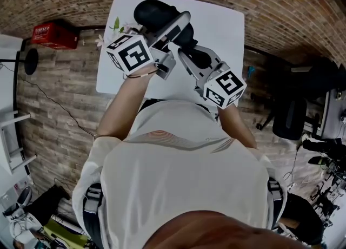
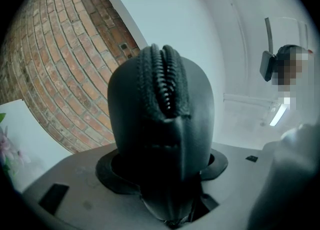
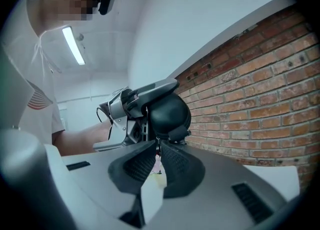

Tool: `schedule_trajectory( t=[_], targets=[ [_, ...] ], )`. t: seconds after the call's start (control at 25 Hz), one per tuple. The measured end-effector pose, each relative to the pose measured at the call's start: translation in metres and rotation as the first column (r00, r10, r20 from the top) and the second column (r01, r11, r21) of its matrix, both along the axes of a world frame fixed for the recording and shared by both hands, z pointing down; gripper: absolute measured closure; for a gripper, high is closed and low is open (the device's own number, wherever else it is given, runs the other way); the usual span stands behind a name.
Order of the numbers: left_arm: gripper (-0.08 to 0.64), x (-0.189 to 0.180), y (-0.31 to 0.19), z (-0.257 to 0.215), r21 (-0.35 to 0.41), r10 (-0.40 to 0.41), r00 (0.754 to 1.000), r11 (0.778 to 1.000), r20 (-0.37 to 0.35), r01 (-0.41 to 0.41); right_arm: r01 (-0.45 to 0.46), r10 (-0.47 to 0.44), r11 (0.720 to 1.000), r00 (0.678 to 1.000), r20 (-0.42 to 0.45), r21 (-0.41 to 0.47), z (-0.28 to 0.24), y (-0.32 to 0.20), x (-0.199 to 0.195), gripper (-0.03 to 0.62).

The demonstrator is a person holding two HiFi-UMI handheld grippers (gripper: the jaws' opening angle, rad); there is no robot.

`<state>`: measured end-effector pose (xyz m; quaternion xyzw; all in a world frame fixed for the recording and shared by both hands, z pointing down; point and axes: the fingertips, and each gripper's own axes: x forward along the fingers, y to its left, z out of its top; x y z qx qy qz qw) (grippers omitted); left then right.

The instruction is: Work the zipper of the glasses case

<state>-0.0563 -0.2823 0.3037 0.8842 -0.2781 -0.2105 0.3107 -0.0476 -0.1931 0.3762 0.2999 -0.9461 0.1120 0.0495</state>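
The black glasses case [image 1: 154, 14] is held up over the white table [image 1: 221, 23]. My left gripper [image 1: 174, 25] is shut on it, and in the left gripper view the case [image 2: 160, 119] fills the space between the jaws. Its zipper [image 2: 165, 81] gapes along the upper part, teeth showing, and is closed below. My right gripper [image 1: 185, 46] reaches the case's end from the right. In the right gripper view its tips [image 3: 158, 146] stand almost together on a thin zipper pull [image 3: 158, 140] hanging under the case [image 3: 170, 114].
A red crate [image 1: 54, 35] stands on the floor to the left. Flowers [image 1: 115, 26] lie at the table's left edge. A black office chair [image 1: 289, 115] is to the right. A brick wall [image 3: 260, 89] runs behind the table.
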Motion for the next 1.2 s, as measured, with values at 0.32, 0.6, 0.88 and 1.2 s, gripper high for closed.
schedule_trajectory(
  t=[0.32,0.6,0.88,1.2],
  targets=[
    [0.281,0.000,0.000,0.002,-0.002,-0.006,1.000,1.000,0.001,0.006,-0.029,0.030,0.999,0.999,-0.036,0.019,0.001,-0.001,0.000,0.537],
    [0.285,-0.003,-0.002,0.007,0.000,-0.049,0.998,0.999,0.037,0.049,-0.056,0.062,0.997,0.990,-0.123,0.051,0.009,-0.006,0.004,0.538],
    [0.287,-0.004,-0.003,0.012,-0.013,-0.054,0.998,0.998,0.046,0.054,-0.100,0.108,0.993,0.980,-0.167,0.056,0.013,-0.015,0.018,0.538],
    [0.287,-0.002,0.006,0.018,-0.019,0.029,0.998,0.999,0.059,-0.028,-0.116,0.134,0.988,0.971,-0.196,0.104,0.012,-0.020,0.028,0.536]
  ],
)
